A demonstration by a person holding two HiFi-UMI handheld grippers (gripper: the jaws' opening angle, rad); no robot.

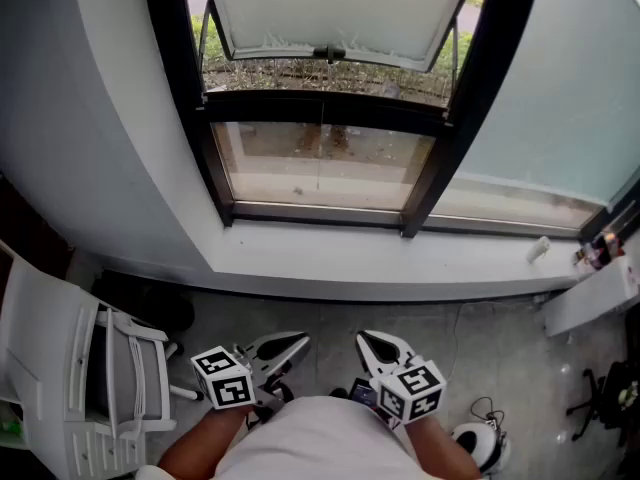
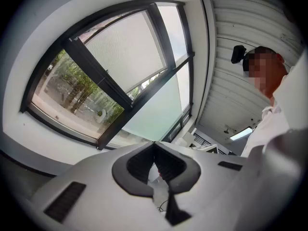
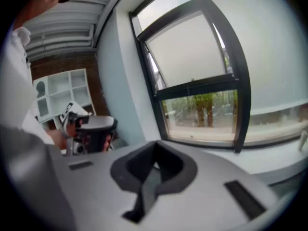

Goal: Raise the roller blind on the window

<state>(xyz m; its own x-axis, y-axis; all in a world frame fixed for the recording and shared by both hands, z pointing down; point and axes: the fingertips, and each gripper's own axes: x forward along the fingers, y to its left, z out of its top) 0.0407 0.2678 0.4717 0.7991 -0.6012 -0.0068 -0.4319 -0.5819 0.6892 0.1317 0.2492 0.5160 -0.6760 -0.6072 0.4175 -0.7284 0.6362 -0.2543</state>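
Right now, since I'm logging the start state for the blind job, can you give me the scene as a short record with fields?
roller blind: lowered partway, lower pane uncovered
left hand-held gripper: shut, empty, held low, well short of the blind
right hand-held gripper: shut, empty, level with the left one
contact with blind: none
other: white chair on the left
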